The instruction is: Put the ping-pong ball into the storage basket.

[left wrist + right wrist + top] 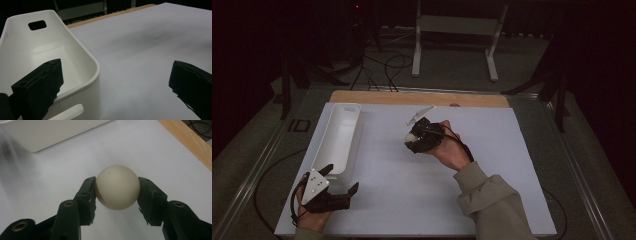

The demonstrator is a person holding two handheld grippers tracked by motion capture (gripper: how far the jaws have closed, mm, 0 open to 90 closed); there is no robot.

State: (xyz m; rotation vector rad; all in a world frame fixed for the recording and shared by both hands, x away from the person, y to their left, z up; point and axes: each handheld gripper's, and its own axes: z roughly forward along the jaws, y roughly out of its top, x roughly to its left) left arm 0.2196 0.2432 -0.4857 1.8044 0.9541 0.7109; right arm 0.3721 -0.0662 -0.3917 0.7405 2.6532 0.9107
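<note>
Now the right tool (117, 188) has the cream ball (117, 187) pinched square across its widest part, one jaw on each side, so the round thing can't squirt out sideways. From the high view that ball (411, 136) sits at the tip of the right tool (416, 139), just over the middle of the white tabletop (492, 165), held apart from everything else. Over on the near left, the left tool (343, 181) waits with its jaws spread wide and nothing between them, right at the near end of the long white bin (341, 137). In the left gripper view one jaw hangs over the bin (82, 60) rim and the other out over bare tabletop (140, 50), looking like a steadying post. That bin lies lengthwise along the left edge, open side up, my guess being the ball's destination.
</note>
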